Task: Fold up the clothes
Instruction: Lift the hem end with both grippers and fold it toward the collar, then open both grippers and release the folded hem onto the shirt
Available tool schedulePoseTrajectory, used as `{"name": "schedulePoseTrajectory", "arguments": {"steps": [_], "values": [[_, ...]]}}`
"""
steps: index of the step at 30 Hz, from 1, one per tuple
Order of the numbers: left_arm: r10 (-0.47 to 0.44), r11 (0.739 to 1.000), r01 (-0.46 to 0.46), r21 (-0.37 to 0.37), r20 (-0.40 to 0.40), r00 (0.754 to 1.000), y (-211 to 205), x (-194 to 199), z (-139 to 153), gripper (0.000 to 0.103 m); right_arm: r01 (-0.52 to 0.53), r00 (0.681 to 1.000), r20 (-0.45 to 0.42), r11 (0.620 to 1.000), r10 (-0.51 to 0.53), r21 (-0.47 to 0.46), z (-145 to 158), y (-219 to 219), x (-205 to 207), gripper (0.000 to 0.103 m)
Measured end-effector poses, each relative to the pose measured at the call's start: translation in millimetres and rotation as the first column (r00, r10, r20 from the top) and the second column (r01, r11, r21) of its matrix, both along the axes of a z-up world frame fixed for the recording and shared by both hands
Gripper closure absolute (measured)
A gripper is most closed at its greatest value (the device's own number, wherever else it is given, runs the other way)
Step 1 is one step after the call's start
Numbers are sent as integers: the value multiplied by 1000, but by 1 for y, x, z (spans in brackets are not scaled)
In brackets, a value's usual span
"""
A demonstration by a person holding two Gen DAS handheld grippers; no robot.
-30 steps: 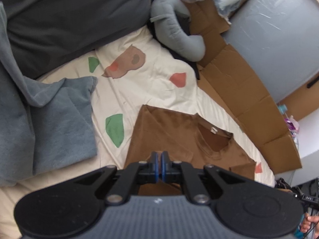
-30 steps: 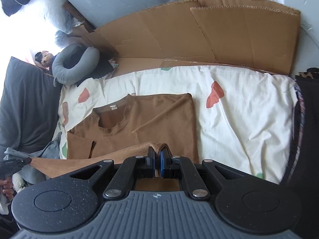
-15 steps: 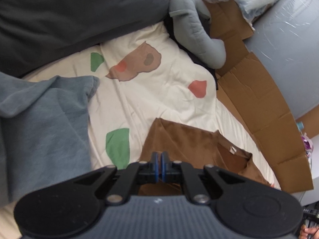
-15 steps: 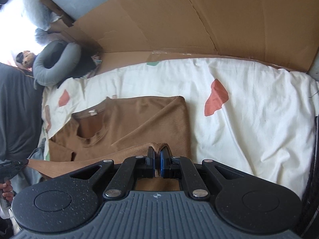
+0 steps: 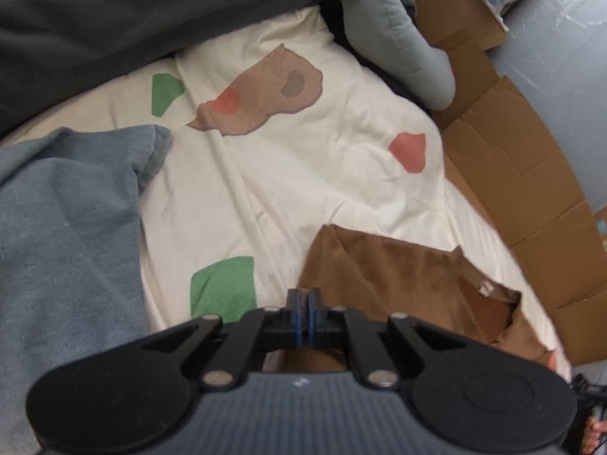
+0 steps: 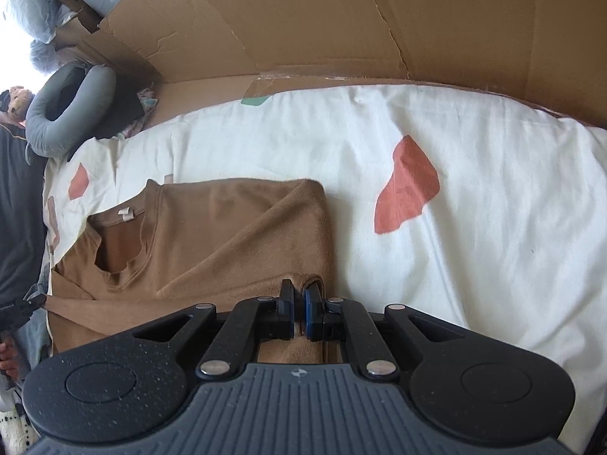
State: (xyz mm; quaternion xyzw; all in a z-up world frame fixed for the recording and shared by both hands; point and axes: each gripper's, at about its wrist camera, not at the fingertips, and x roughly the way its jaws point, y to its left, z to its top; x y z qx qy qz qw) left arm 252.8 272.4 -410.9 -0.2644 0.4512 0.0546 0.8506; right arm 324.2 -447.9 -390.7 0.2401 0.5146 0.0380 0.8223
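Far left there's a grey-blue garment (image 5: 64, 227) bunched on the bed, with a dark grey pillow (image 5: 132, 11) behind it. The cream sheet (image 5: 288, 174) with the green, red and brown patches covers the bed. The left gripper (image 5: 302, 313) is clamped tight on an edge of the brown t-shirt (image 5: 398, 284), pads basically together with the cloth pinched between them. The shirt lies flat on the sheet, collar and label facing up, one side folded in over the body. A grey neck pillow (image 5: 398, 38) sits at the head end, and flattened cardboard (image 6: 341, 22) runs along the far edge of the bed. The right gripper (image 6: 299, 313) is clenched on the shirt's other corner (image 6: 309, 278), brown fabric visible between its blue pads (image 6: 313, 313), with the held edge stretched taut between the two grippers.
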Motion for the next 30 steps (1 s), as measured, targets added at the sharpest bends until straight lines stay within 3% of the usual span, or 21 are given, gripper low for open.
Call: {"name": "schedulePoseTrajectory", "arguments": {"steps": [2, 4, 6, 9, 13, 17, 27, 30], "values": [[-3, 999, 3, 32, 10, 1000, -3, -2, 4, 94, 7, 1000, 4, 1000, -7, -2, 0, -2, 1, 96], [-1, 999, -1, 54, 23, 1000, -4, -7, 10, 82, 13, 1000, 7, 1000, -13, -3, -1, -4, 2, 89], [-8, 997, 5, 81, 33, 999, -5, -12, 17, 66, 0, 1000, 28, 1000, 0, -15, 7, -6, 0, 62], [-37, 990, 31, 137, 40, 999, -8, -20, 26, 49, -14, 998, 65, 999, 16, -30, 19, -10, -5, 60], [-97, 978, 92, 190, 18, 995, -16, -26, 26, 44, -60, 993, 96, 995, 67, -74, 31, -10, -12, 52], [-179, 960, 179, 216, -19, 984, -31, -25, 14, 42, -138, 984, 88, 979, 152, -149, 22, 1, -25, 46], [-289, 882, 324, 343, -150, 946, -56, -10, -11, 42, -215, 972, 46, 950, 231, -227, -13, 23, -39, 45], [-275, 886, 309, 346, -146, 950, -54, -6, -14, 41, -221, 970, 40, 941, 239, -256, -18, 25, -40, 45]]}}
